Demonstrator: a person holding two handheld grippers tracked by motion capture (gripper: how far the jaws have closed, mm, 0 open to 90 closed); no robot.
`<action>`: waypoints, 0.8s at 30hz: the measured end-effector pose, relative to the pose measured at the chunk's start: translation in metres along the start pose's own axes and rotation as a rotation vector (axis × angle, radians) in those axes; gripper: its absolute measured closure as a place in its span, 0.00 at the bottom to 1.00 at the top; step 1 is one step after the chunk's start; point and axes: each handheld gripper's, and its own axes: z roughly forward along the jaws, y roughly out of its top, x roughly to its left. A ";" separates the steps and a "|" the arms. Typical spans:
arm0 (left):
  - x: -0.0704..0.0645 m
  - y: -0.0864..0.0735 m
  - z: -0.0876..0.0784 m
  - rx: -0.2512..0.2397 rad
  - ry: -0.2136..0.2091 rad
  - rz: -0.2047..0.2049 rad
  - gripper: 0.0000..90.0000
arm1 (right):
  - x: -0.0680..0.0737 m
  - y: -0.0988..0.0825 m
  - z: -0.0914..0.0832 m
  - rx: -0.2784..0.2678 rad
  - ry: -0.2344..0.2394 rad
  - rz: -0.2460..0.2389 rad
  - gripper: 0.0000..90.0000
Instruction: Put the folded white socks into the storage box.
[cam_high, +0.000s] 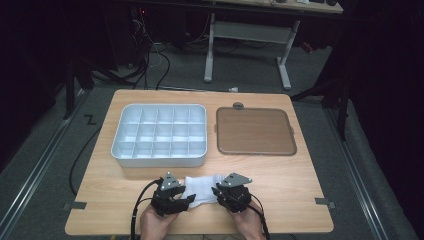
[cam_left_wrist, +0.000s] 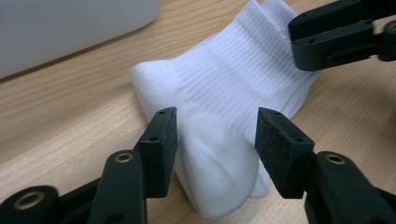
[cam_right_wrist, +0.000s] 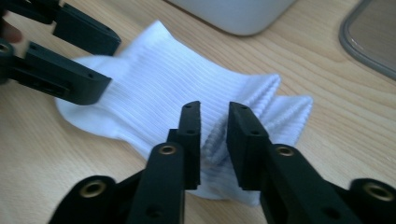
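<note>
The soft, light white ribbed cotton sock (cam_high: 204, 187) lies limp near the front edge of the wooden desk (cam_high: 280, 175) (it will sag wherever unsupported), best pinched at its thick cuff, where the right gripper (cam_right_wrist: 214, 122) nips a fold while the left gripper (cam_left_wrist: 215, 135) stands open astride the toe.

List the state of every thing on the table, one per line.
White socks: lying flat on the table, stacked together.
Left tongs: open, straddling the toe end of the socks.
Right tongs: narrowly apart around the ribbed cuff; whether they pinch it is unclear.
Divider tray: upright, every compartment empty.
Brown lid: lying flat beside the tray, off it.
</note>
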 end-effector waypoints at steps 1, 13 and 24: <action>0.000 0.000 0.000 0.000 0.000 0.000 0.52 | 0.000 0.000 0.000 0.000 0.000 0.000 0.87; -0.001 -0.012 0.007 0.018 0.038 0.076 0.55 | -0.010 -0.011 -0.002 0.012 -0.058 -0.006 0.97; 0.002 -0.013 0.010 0.001 0.075 0.138 0.64 | -0.014 -0.020 0.004 0.000 -0.081 -0.004 0.96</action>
